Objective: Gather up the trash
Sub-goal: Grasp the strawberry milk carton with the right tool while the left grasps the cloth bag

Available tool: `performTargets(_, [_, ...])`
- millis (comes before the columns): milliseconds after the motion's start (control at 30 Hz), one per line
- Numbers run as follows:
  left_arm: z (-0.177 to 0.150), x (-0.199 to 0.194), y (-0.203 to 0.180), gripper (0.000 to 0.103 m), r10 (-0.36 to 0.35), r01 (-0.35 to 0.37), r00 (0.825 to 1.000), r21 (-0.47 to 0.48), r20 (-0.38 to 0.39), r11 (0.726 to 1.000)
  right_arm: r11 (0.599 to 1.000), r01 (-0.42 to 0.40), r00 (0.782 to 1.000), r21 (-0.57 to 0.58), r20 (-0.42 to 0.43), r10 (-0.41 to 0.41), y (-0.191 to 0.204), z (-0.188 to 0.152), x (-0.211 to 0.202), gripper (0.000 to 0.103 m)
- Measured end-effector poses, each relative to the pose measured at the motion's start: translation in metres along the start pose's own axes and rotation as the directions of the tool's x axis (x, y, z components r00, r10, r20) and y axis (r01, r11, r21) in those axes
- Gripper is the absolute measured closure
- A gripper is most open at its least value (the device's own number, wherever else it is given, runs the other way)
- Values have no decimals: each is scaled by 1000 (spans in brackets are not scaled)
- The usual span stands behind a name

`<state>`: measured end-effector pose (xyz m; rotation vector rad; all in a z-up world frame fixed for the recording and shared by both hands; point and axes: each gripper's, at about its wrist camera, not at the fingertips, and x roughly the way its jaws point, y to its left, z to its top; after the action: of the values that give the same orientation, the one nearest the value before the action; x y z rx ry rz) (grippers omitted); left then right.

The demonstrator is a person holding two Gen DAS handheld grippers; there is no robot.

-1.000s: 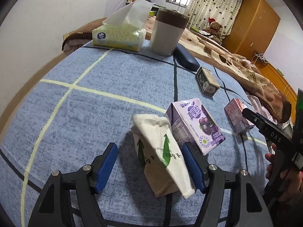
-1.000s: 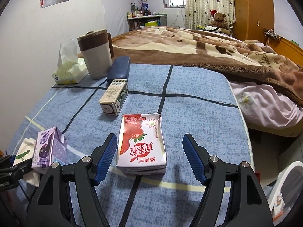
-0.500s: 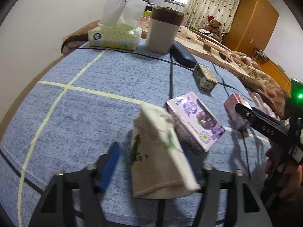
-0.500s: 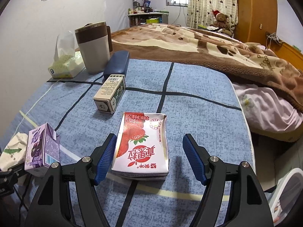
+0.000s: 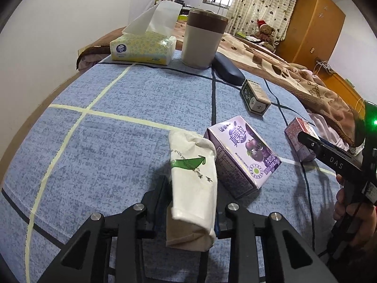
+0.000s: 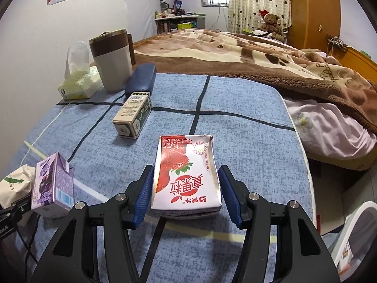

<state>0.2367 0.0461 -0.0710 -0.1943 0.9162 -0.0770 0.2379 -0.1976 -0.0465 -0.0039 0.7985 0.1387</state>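
Both grabs are happening at once here, so going left to right: the left gripper [image 5: 192, 214] has its jaws closing on the crumpled paper bag [image 5: 192, 188], the white one with the green arrow print, and the pads already look pressed into its lower half, since the bag bulges out above them. It's soft and will just keep squashing, so I'd finish the squeeze low down where the paper is bunched, and lift straight up rather than dragging, because the purple juice carton [image 5: 242, 158] sits touching or just beside it on the blue checked tablecloth [image 5: 117, 141] and would get shoved along. Further right, the small green-and-cream box [image 6: 133, 120] lies apart from everything, nearer the mug [image 6: 112, 61], tissue pack [image 6: 77, 85] and dark glasses case [image 6: 141, 80], which don't look like trash to me. Then the right gripper [image 6: 186, 195]: its jaws are closing too, with the strawberry milk carton [image 6: 186, 176] lying flat between the blue pads. The left pad looks to be right at the carton's edge; on the right I can still see a thin gap, so it's not pinched yet I reckon. The carton's top looks crushed open, so squeeze gently across the firmer bottom half or it'll buckle and slip. A white bin rim [image 6: 353, 231] shows at the lower right off the table, probably where both go.
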Motion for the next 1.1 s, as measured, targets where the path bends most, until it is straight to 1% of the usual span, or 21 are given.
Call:
performTargets(300, [-4, -17, -5, 72, 1, -1, 999, 15, 32, 1000, 1000, -21, 999, 20, 33, 20, -1, -3, -17, 46])
performTargets(600, [-8, -50, -15, 72, -6, 2, 996, 41, 94, 999, 998, -38, 996, 43, 79, 35, -3, -11, -47, 46])
performTargets(800, [-12, -76, -30, 72, -35, 25, 990, 74, 139, 997, 998, -43, 991, 54, 128, 36, -6, -16, -74, 46])
performTargets(1100, [-20, -110, -63, 72, -93, 64, 975, 145, 201, 987, 997, -25, 982, 78, 187, 10, -18, -29, -109, 46])
